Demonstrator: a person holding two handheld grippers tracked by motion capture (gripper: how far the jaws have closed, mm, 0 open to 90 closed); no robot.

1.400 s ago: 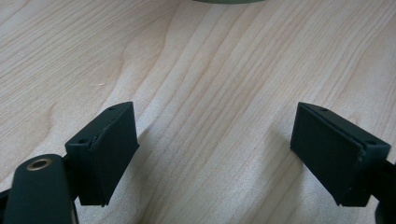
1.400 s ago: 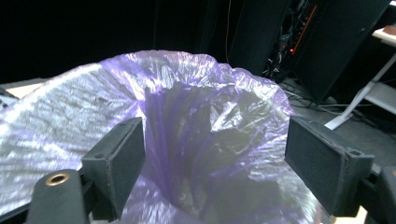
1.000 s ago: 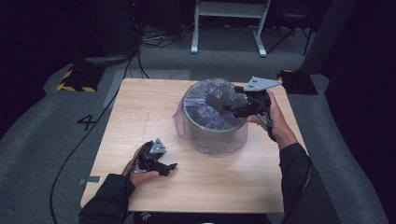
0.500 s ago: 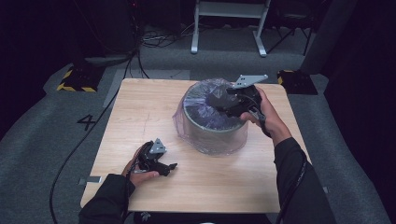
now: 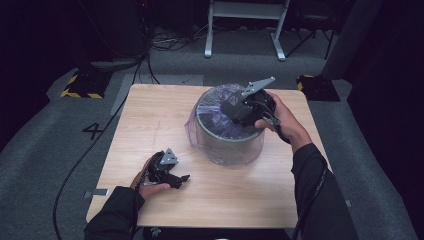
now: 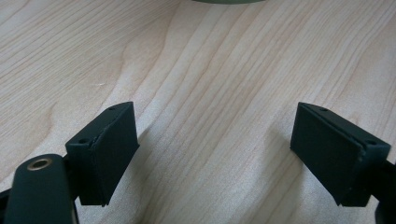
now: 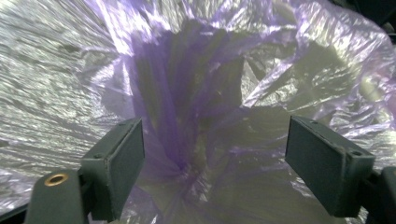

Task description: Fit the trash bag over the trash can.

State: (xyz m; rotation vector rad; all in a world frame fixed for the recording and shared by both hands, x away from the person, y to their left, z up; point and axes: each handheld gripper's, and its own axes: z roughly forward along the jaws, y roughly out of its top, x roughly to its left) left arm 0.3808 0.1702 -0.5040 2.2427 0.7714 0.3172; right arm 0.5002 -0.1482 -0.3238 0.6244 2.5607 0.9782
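Observation:
A round dark bin (image 5: 227,137) stands on the wooden table (image 5: 150,120), lined and draped with a thin purple plastic bag (image 5: 210,107). My right gripper (image 5: 240,111) hovers over the bin's mouth, tilted down into it. In the right gripper view it is open (image 7: 212,161), its jaws wide apart above the crumpled purple bag (image 7: 196,93), nothing between them. My left gripper (image 5: 172,177) rests low at the table's front left, held in a hand. In the left gripper view it is open (image 6: 215,156) over bare wood, and the bin's base edge (image 6: 229,1) shows at the top.
The table stands on grey carpet marked with a "4" (image 5: 93,131). Behind it are a white metal stand (image 5: 245,25), cables (image 5: 165,42) and yellow-black striped blocks (image 5: 80,86). A cable (image 5: 85,155) trails off the left side of the table.
My right gripper has moved left and forward, from the bin's right rim to over its mouth. The left gripper has stayed still.

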